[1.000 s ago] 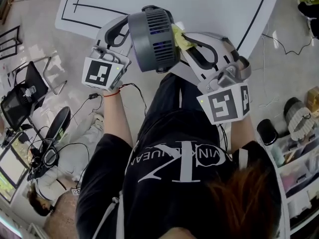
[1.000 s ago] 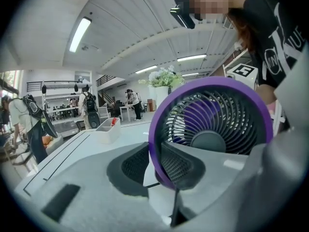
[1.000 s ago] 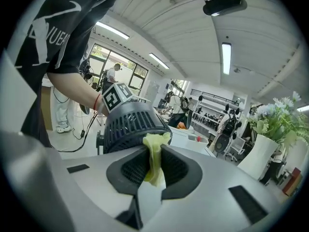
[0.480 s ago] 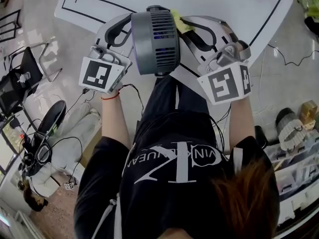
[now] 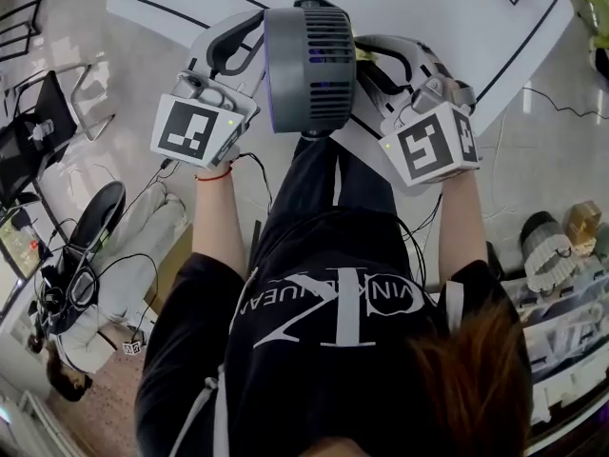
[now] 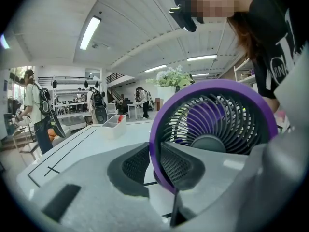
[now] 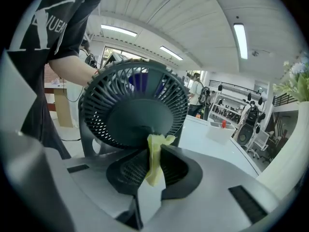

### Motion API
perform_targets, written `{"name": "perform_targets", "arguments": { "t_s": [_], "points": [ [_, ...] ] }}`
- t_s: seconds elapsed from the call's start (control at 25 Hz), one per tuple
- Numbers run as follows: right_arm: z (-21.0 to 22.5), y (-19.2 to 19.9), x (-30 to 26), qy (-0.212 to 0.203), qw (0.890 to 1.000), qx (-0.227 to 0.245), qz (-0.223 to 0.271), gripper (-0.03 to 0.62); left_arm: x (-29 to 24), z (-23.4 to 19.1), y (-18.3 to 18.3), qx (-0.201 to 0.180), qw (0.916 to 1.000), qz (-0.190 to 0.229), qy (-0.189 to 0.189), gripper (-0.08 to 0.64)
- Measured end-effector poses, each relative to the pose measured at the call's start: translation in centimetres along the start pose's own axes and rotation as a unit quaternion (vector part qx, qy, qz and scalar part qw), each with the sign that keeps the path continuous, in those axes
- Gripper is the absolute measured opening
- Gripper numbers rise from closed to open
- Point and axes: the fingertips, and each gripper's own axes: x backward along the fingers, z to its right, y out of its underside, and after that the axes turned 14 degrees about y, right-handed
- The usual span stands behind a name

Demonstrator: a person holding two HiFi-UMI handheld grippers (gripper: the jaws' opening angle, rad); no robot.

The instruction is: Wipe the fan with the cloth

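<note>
A white table marked with black lines [image 5: 428, 8] is seen beyond both grippers, its near edge lying just under their jaws. Behind the grippers, a person in a black T-shirt with white print [image 5: 324, 341] is shown from above, one forearm stretched out to each tool. A round dark grey plastic fan with a purple front ring [image 5: 309, 65] is held between the two grippers, on edge to the head view, its purple face turned towards the left gripper and its grey rear grille towards the right one; whether its stand touches the table cannot be told. The left gripper [image 6: 155, 164] is clamped on the lower part of the purple ring, which is pinched between the two dark ribbed pads. The right gripper [image 7: 153, 153] is closed on a small pale yellow cloth [image 7: 153, 175], which is pressed between its pads and stands up past their tips. The top of the cloth is laid against the solid hub at the middle of the rear grille, just ahead of the right jaws. A cube with black square markers [image 5: 198, 131] is carried at the back of the left gripper, and a second one [image 5: 430, 149] at the back of the right. Far ahead of the left gripper, a small white tray [image 6: 114, 126] is set on the table.
</note>
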Motion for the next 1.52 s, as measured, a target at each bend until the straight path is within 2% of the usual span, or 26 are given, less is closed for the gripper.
{"name": "perform_targets", "arguments": {
  "t_s": [0.12,0.32,0.76,0.96,1.2,1.4,1.52],
  "points": [
    [-1.5,0.5,0.3,-0.023,1.0,0.009,-0.014,0.054,0.0,-0.1,-0.1,0.0,1.0,0.002,-0.001,0.08],
    [-3.6,0.4,1.5,-0.046,0.999,-0.008,-0.025,0.054,0.2,-0.4,0.0,0.003,1.0,0.008,-0.003,0.08],
    [-4.7,-0.2,5.1,-0.06,0.997,-0.027,-0.044,0.054,-0.8,-0.2,0.5,0.004,0.9999,0.013,-0.002,0.079],
    [-4.8,-1.8,6.8,-0.073,0.996,-0.044,-0.034,0.054,-0.9,-0.1,0.5,0.008,0.9999,0.008,0.0,0.08],
    [-4.0,-3.1,7.7,-0.055,0.998,-0.032,-0.03,0.054,-0.8,-0.2,0.6,0.008,0.9999,0.006,0.003,0.08],
    [-1.6,-4.7,8.4,-0.024,0.997,-0.078,0.006,0.054,-0.7,-0.3,0.6,0.012,0.9999,0.006,0.005,0.08],
    [0.0,-4.8,8.0,-0.001,0.996,-0.083,0.013,0.052,-0.8,-0.3,0.7,0.012,0.9999,0.006,0.004,0.08]
  ]
}}
